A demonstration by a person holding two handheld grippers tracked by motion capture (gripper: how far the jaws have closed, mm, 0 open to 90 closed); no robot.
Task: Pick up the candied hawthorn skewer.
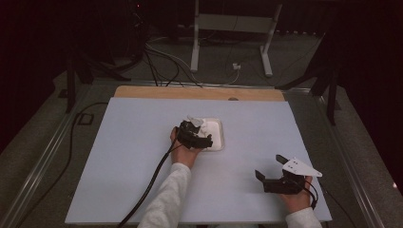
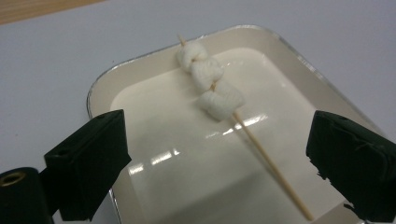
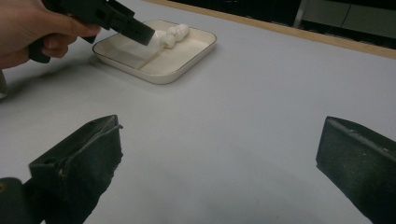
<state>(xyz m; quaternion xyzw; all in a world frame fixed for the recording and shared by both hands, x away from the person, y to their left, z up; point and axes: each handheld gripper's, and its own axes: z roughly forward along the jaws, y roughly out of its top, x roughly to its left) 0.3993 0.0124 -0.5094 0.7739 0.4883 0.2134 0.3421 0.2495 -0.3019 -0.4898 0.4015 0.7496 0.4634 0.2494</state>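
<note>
A: Fig.: desk (image 1: 142,156), white tray (image 2: 140,74) near its centre, w/ marshmallow skewer (image 2: 261,149) lying slantwise inside. Left tool (image 2: 219,154)?

B: Jaws wide, nothing gripped; skewer lies between them, untouched. Right tool (image 3: 219,163) gapes too, empty, parked well apart over bare desk.

A: Risks?

B: Likely: thin stick rolls or slips as pads close; a low approach could tip the tray rim; pinching a marshmallow (image 2: 219,100) squashes it.

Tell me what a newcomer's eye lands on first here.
A skewer of three marshmallows lying in a white tray near the middle of the table. The left gripper hovers over it, jaws wide on either side of the stick. The right gripper waits open near the table's front right.
</note>
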